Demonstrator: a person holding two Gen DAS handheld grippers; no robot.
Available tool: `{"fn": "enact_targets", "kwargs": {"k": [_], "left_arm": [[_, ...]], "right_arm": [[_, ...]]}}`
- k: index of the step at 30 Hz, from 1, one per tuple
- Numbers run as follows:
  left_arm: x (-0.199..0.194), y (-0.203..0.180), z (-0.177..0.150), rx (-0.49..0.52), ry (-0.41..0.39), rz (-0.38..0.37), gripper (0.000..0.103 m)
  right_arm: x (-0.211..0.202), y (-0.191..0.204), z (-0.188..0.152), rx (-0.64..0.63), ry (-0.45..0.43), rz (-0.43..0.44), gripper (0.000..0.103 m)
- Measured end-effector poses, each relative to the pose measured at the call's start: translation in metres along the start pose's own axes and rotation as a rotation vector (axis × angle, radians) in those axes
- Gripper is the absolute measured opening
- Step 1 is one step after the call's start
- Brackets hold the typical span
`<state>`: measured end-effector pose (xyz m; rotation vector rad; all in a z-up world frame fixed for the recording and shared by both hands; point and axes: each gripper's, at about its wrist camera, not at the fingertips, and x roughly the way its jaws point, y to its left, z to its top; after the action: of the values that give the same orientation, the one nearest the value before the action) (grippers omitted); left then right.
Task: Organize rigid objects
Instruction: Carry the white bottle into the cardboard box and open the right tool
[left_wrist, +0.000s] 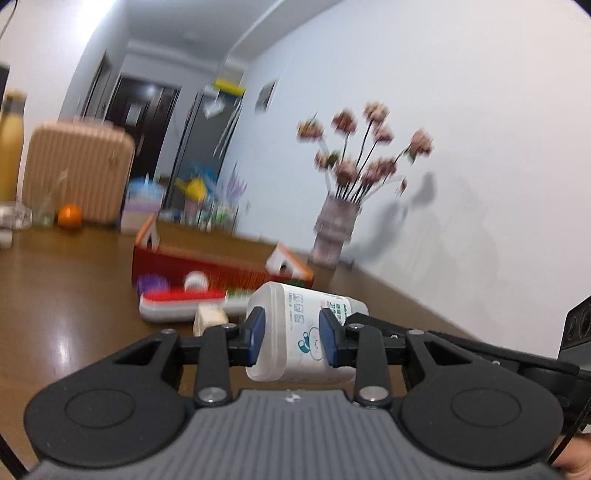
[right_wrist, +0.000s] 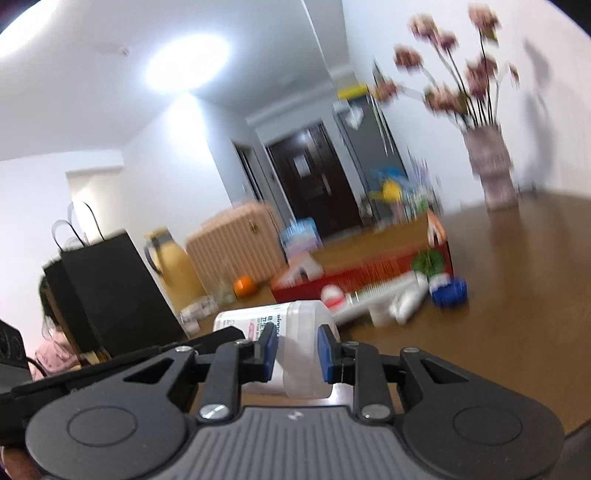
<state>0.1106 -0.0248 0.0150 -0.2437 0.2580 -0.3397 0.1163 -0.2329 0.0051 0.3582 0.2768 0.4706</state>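
A white plastic tub (left_wrist: 295, 325) with a printed label lies on its side, held off the brown table (left_wrist: 74, 295). My left gripper (left_wrist: 291, 332) is shut on one end of it. My right gripper (right_wrist: 295, 349) is shut on the other end (right_wrist: 291, 332). A red box (left_wrist: 207, 266) with small house-shaped pieces lies beyond on the table. In front of it are a red and white brush (left_wrist: 177, 301), a purple item (left_wrist: 151, 282), a white bottle (right_wrist: 408, 301), a blue item (right_wrist: 448, 290) and a green ball (right_wrist: 428, 262).
A vase of pink flowers (left_wrist: 336, 229) stands by the white wall. An orange (left_wrist: 69, 215), a glass, a yellow thermos (left_wrist: 11, 147) and a black paper bag (right_wrist: 107, 288) sit at the table's far left. A pink suitcase (left_wrist: 77, 170) stands behind.
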Motion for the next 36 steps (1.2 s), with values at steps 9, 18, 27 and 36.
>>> {"fn": "enact_targets", "kwargs": {"k": [9, 18, 27, 36], "left_arm": [[0.021, 0.0, 0.055, 0.015, -0.08, 0.021, 0.032], [0.113, 0.016, 0.154, 0.036, -0.151, 0.064, 0.032], [0.264, 0.064, 0.219, 0.04, -0.054, 0.093, 0.031], [0.419, 0.146, 0.189, -0.113, 0.251, 0.097, 0.031]], "right_arm": [[0.035, 0.014, 0.053, -0.018, -0.057, 0.015, 0.023], [0.137, -0.009, 0.158, -0.006, -0.085, 0.06, 0.023], [0.282, -0.065, 0.23, 0.041, 0.008, 0.027, 0.023], [0.434, -0.148, 0.213, 0.133, 0.269, -0.097, 0.023]]}}
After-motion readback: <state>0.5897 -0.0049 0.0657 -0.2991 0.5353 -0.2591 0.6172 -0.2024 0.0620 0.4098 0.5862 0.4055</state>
